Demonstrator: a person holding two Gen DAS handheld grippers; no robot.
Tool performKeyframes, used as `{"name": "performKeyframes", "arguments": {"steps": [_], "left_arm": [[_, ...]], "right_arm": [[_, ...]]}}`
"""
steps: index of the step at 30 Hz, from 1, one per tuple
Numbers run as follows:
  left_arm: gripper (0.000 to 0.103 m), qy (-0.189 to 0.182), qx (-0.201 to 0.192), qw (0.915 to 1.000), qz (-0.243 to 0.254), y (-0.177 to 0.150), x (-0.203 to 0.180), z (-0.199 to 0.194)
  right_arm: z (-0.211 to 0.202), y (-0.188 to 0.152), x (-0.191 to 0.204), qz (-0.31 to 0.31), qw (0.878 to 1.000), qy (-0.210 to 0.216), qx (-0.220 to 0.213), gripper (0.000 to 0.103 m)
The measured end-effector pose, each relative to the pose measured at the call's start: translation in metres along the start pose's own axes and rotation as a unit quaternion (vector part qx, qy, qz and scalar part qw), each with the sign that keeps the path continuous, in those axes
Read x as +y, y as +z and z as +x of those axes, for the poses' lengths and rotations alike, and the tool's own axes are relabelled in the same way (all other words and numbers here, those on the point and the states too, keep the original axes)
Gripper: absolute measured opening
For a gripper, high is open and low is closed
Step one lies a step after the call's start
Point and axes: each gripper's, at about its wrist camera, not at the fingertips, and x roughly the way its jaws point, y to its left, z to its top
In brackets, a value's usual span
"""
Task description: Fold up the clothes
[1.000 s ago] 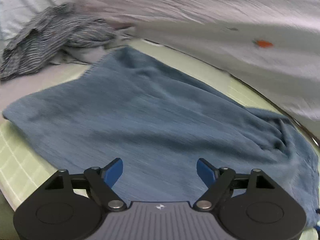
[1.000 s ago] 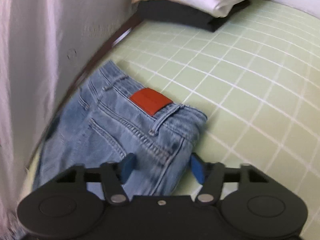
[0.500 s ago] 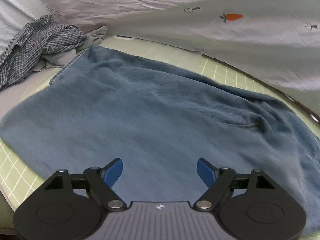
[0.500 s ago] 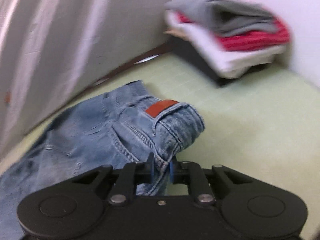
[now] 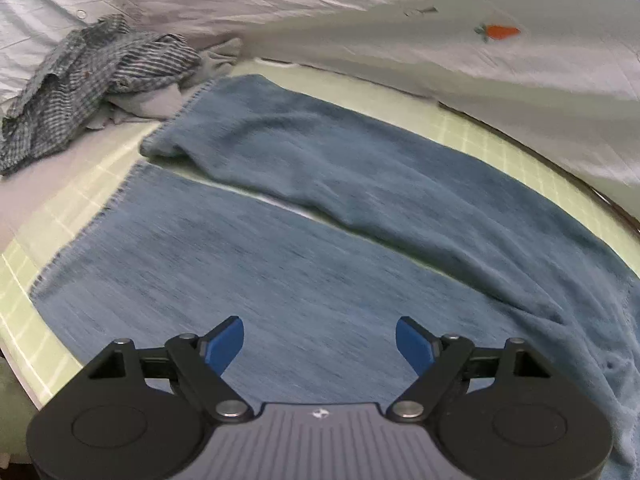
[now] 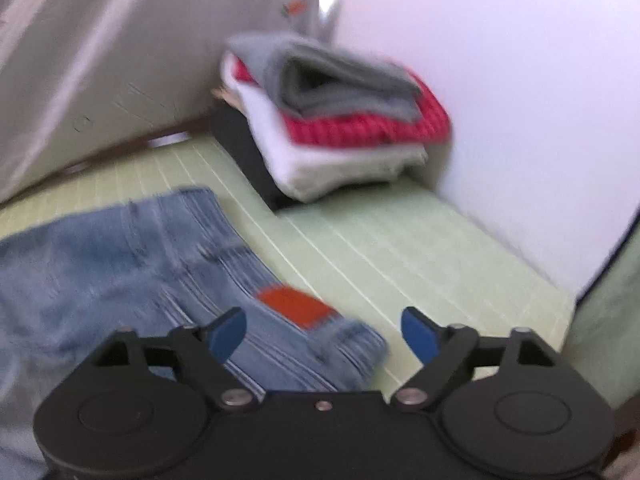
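On the green gridded counter (image 5: 472, 120), jeans (image 5: 320, 240) are lying legs apart beneath the gaping left tool (image 5: 319, 346); only the right tool (image 6: 323, 334), likewise gaping, is showing their waistband patch (image 6: 294, 306) and folded stack (image 6: 340, 136).

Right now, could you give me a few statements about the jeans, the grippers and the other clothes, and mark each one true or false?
1. The left gripper is open, holding nothing. True.
2. The right gripper is clamped on the jeans. False: its jaws stand apart, with the waistband lying below them.
3. The two jeans legs lie side by side on the green grid mat. True.
4. The stack of folded clothes has a red garment on top. False: a grey garment lies on top, the red one beneath it.
5. A crumpled checked shirt lies beyond the leg hems. True.
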Motion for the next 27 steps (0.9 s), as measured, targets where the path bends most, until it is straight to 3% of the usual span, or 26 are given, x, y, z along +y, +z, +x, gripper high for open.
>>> {"name": "performKeyframes", "arguments": {"steps": [2,9,15,21,27], "left_arm": [[0.084,0.002,-0.004,0.9999,-0.013,0.007,0.015,0.002],[0.084,0.017,-0.024,0.9977,-0.061,0.047,0.075,0.023],[0.084,0.04,-0.043,0.9927,-0.106,0.095,0.129,0.055],[0.084,0.06,-0.026,0.9918,-0.11,0.151,0.168,0.108],[0.081,0.063,-0.008,0.9924,-0.105,0.175,0.182,0.156]], "right_arm": [[-0.003,0.008,0.019,-0.011,1.0,0.017,-0.01,0.095],[0.0,0.026,0.113,-0.025,0.993,0.117,-0.006,0.095],[0.028,0.052,0.197,0.059,0.98,0.182,0.053,0.096],[0.063,0.076,0.281,0.103,0.972,0.186,0.1,0.095],[0.093,0.083,0.347,0.117,0.968,0.166,0.146,0.092]]}}
